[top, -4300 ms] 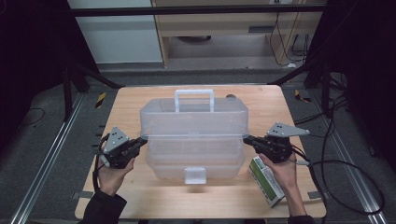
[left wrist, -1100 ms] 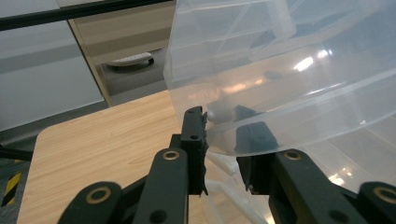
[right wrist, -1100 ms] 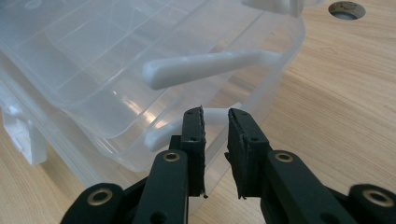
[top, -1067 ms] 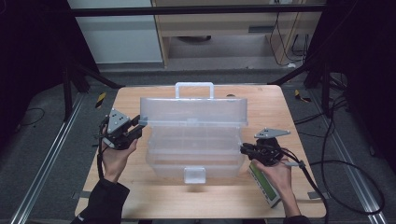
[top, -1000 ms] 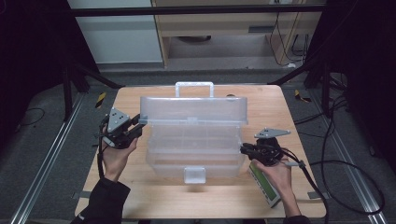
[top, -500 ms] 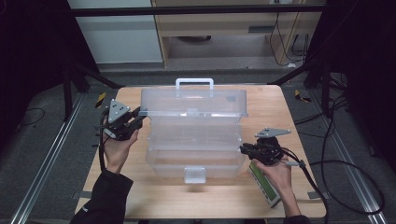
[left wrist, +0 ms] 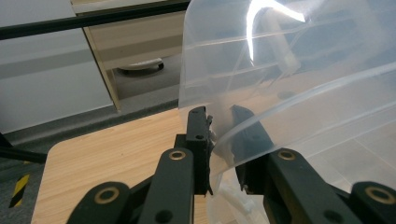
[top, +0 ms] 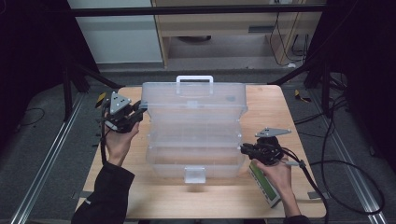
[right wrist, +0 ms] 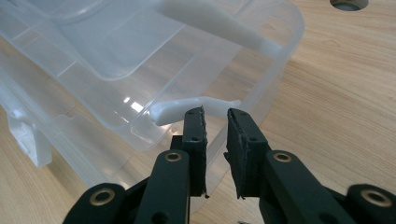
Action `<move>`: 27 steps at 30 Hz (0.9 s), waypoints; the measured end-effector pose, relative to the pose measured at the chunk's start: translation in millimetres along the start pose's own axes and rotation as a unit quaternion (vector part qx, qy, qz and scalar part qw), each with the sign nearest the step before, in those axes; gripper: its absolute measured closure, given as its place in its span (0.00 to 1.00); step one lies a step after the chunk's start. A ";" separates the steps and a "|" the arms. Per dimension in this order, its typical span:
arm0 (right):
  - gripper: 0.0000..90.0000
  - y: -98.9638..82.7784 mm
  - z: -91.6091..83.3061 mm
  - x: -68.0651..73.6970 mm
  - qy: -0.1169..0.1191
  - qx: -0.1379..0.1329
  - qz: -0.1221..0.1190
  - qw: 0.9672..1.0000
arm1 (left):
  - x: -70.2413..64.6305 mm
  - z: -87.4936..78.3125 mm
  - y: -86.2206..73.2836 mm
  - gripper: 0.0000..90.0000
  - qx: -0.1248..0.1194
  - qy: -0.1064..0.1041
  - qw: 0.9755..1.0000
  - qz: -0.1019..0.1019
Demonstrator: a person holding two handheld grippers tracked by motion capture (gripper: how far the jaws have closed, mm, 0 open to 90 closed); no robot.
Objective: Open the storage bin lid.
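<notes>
Pale wooden table (top: 140, 196) bears a clear plastic box (top: 194, 140); left gripper (left wrist: 219, 128) pinches its thin raised lid (top: 194, 98), right gripper (right wrist: 215, 122) clamps the rim.

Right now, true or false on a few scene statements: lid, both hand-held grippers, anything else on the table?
1. The clear plastic toolbox's lid is raised. True.
2. The left hand-held gripper has the lid's edge between its jaws. True.
3. The right hand-held gripper grips the white top handle. False: it sits at the box's right rim, by a white arm.
4. The table is metal. False: light wood.
5. A green-and-white box lies under the right hand. True.
</notes>
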State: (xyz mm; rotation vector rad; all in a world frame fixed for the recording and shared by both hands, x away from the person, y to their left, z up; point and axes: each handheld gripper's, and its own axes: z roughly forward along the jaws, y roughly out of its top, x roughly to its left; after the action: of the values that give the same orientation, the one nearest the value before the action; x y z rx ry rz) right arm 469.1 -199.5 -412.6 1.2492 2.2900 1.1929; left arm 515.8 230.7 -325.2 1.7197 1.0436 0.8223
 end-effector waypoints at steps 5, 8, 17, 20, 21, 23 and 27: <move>0.86 0.1 0.0 -0.1 0.001 0.000 -0.001 1.000 | 2.6 3.9 4.9 0.86 0.003 -0.001 1.000 0.001; 0.86 0.2 0.0 -0.1 0.001 0.000 -0.001 1.000 | 3.6 6.8 6.8 0.86 0.000 0.001 1.000 -0.001; 0.86 0.2 0.1 -0.4 0.002 0.000 -0.002 1.000 | 4.6 16.7 14.1 0.87 -0.004 0.014 1.000 -0.003; 0.86 0.2 0.0 -0.3 0.002 0.001 -0.002 1.000 | 4.9 18.6 15.6 0.87 -0.003 0.016 1.000 -0.003; 0.86 0.2 0.0 -0.3 0.002 0.001 -0.002 1.000 | 5.2 19.4 16.2 0.87 -0.003 0.017 1.000 -0.003; 0.86 0.3 0.0 -0.4 0.002 0.001 -0.003 1.000 | 5.5 21.3 17.5 0.87 -0.003 0.019 1.000 -0.002; 0.86 0.2 0.0 -0.4 0.002 0.001 -0.003 1.000 | 7.1 25.6 20.7 0.87 0.000 0.022 1.000 0.000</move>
State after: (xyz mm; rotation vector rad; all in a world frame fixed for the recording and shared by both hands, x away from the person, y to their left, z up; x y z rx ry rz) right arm 469.4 -199.7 -412.4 1.2415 2.2961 1.1933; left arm 546.8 223.5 -314.1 1.7084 1.0725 0.8626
